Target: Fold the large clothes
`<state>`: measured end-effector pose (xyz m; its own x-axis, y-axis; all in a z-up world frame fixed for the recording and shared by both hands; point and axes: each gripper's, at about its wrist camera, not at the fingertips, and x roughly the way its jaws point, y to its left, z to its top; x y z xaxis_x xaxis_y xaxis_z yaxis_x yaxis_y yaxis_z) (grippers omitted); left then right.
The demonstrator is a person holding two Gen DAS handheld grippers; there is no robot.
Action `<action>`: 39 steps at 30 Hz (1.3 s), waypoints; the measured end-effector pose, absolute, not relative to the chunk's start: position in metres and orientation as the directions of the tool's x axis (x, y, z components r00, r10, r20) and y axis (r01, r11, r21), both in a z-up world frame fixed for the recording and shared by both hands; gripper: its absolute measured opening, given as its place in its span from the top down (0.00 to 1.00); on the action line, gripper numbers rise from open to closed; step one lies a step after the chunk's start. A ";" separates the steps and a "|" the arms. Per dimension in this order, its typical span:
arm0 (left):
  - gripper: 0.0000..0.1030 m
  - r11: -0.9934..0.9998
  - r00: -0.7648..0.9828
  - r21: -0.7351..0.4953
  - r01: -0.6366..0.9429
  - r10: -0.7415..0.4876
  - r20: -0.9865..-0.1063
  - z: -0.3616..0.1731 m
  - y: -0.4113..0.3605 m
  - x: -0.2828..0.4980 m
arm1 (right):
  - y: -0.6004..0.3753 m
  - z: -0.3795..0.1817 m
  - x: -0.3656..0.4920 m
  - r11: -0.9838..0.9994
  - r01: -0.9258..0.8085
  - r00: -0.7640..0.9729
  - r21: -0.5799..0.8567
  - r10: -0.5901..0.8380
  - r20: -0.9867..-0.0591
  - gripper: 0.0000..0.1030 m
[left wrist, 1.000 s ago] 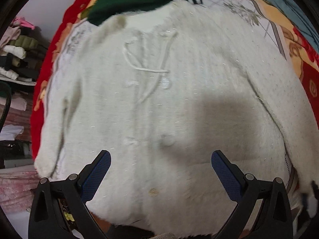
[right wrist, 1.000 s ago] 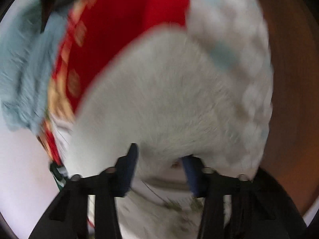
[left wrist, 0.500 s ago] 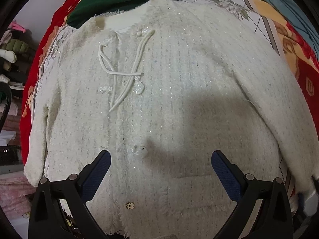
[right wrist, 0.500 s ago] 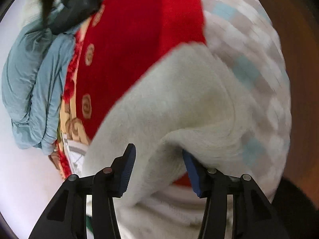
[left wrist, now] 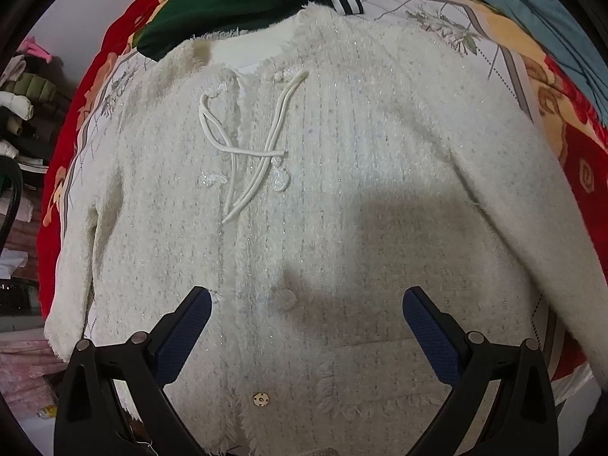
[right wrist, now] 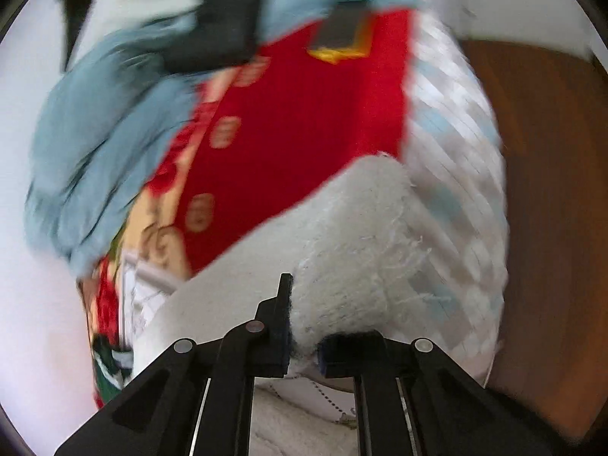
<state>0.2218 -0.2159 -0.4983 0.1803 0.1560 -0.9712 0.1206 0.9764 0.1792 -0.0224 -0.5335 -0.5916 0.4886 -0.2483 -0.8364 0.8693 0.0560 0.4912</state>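
Note:
A fuzzy white cardigan [left wrist: 342, 197] lies flat, front up, on a red patterned blanket [left wrist: 581, 174], with white drawstrings [left wrist: 262, 152] crossed on its chest. My left gripper [left wrist: 304, 326] hovers open and empty over the cardigan's lower front. My right gripper [right wrist: 304, 338] is shut on the cardigan's sleeve cuff [right wrist: 361, 235], which bulges out ahead of the jaws over the blanket [right wrist: 304, 125]. The right wrist view is motion-blurred.
A dark green garment with white stripes [left wrist: 235, 7] lies above the collar. A light blue cloth [left wrist: 532, 3] lies at the right, also in the right wrist view [right wrist: 106, 144]. A quilted white cover [right wrist: 456, 174] and wooden floor [right wrist: 551, 190] lie beyond the bed edge. Shelves of clothes [left wrist: 22, 106] stand left.
My right gripper has closed on the sleeve cuff and swung, blurring its view. My left gripper stays open, with the cardigan sitting slightly differently under it.

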 end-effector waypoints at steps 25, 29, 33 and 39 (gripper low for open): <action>0.00 0.976 0.189 0.150 -0.157 0.179 -0.965 -0.479 -0.096 0.260 | -0.470 -0.480 0.180 0.496 0.631 0.721 0.596 -0.093 -0.686 0.94; 0.00 0.943 0.167 0.183 -0.278 0.235 -0.957 -0.482 -0.027 0.261 | -0.363 -0.487 0.279 0.689 0.479 0.677 0.544 0.104 -0.729 0.94; 0.00 0.886 0.115 0.233 -0.400 0.301 -0.947 -0.499 0.050 0.254 | -0.227 -0.535 0.350 0.851 0.291 0.530 0.436 0.236 -0.814 0.94; 0.00 0.807 0.027 0.289 -0.515 0.353 -0.935 -0.528 0.136 0.228 | -0.041 -0.631 0.390 0.985 -0.005 0.277 0.174 0.169 -0.946 0.94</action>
<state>0.2281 0.1360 -0.5283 0.0272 0.3529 -0.9353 -0.5152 0.8067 0.2894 0.3897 -0.0406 -0.6305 0.2770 0.1687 -0.9460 -0.0055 0.9847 0.1740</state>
